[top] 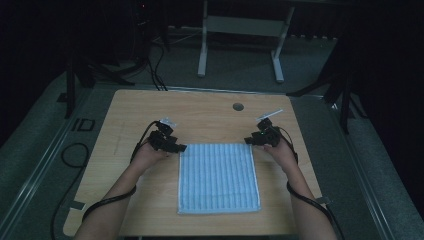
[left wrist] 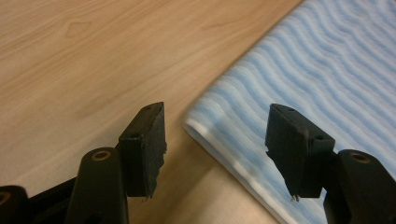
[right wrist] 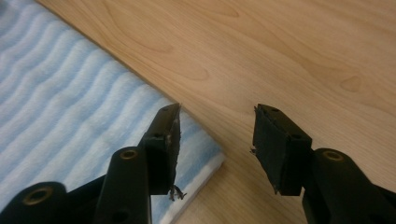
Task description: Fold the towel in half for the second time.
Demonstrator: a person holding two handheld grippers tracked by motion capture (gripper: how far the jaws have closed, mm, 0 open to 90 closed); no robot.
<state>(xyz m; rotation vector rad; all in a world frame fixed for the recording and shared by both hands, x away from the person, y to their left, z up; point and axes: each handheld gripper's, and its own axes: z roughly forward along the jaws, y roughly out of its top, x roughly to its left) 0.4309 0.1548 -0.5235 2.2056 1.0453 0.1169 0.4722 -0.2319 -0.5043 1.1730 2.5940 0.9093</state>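
A blue and white striped towel (top: 218, 177) lies folded flat in the middle of the wooden table (top: 200, 115). My left gripper (top: 176, 147) hovers at the towel's far left corner, open; in the left gripper view the towel's corner (left wrist: 201, 128) lies between the two jaws, which straddle it without touching. My right gripper (top: 251, 141) hangs at the far right corner, also open. In the right gripper view the towel's corner (right wrist: 205, 156) sits under the left jaw, with bare wood under the right one.
A round cable hole (top: 238, 106) is in the table near its far edge. Cables (top: 107, 202) trail from both grippers back along the person's forearms. A white desk frame (top: 240, 35) stands on the floor beyond the table.
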